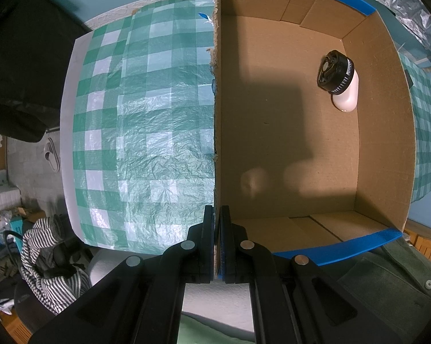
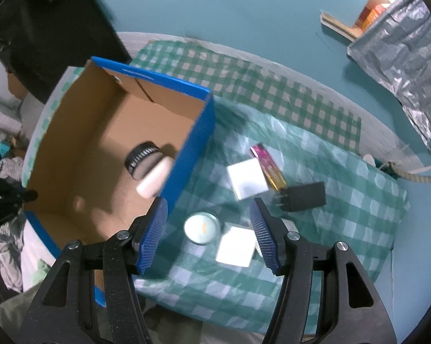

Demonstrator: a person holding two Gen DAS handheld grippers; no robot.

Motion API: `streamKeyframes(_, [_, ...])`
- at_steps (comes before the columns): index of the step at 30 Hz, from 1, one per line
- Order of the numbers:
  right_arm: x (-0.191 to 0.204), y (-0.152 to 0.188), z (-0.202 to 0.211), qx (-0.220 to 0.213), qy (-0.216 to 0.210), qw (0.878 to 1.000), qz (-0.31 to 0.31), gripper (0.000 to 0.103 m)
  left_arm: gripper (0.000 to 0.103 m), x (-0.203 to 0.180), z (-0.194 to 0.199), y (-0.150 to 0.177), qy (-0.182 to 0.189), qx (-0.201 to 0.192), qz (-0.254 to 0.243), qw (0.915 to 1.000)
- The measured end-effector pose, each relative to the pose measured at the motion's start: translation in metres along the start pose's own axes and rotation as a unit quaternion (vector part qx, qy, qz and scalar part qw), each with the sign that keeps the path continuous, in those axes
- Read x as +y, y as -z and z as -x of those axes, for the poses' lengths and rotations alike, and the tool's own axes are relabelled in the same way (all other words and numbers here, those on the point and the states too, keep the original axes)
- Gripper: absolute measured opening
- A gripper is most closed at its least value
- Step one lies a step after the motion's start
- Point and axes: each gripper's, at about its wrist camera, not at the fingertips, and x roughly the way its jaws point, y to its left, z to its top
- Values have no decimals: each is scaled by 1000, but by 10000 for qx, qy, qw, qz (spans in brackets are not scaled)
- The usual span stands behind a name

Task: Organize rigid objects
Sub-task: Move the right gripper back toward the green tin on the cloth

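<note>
Cardboard box (image 1: 301,132), blue outside, holding white bottle (image 1: 346,94), black ribbed cap

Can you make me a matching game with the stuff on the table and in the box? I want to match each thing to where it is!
Things:
1. white bottle with black cap
2. round candle tin
3. pink and gold packet
4. black plug adapter

Places:
A. on the checked cloth, between the open right gripper's fingers
B. inside the cardboard box
C. on the cloth, farthest right
D. on the cloth, beside the farther white square box

Pairs: 1-B, 2-A, 3-D, 4-C
</note>
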Motion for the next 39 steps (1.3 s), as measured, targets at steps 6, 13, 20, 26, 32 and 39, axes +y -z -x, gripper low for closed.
streamKeyframes(6, [-11,14,-18,233,-11,9997,51,67,3,0,0,0,-1,-2,-1,10000])
streamKeyframes(13, [-11,29,-47,582,-141,9981,156,67,3,0,0,1,17,12,-2,10000])
streamKeyframes(20, [-4,36,-69,787,-167,9963,308,67,3,0,0,0,14,16,13,10000])
streamKeyframes(26, [1,37,-82,862,-205,9950,466,67,3,-1,1,1,2,20,9,10000])
streamKeyframes(32, [8,34,-98,911,-168,9935,655,67,3,0,1,0,12,27,19,10000])
streamKeyframes(39, [16,29,-114,961,-180,9927,707,67,3,0,1,0,11,28,27,10000])
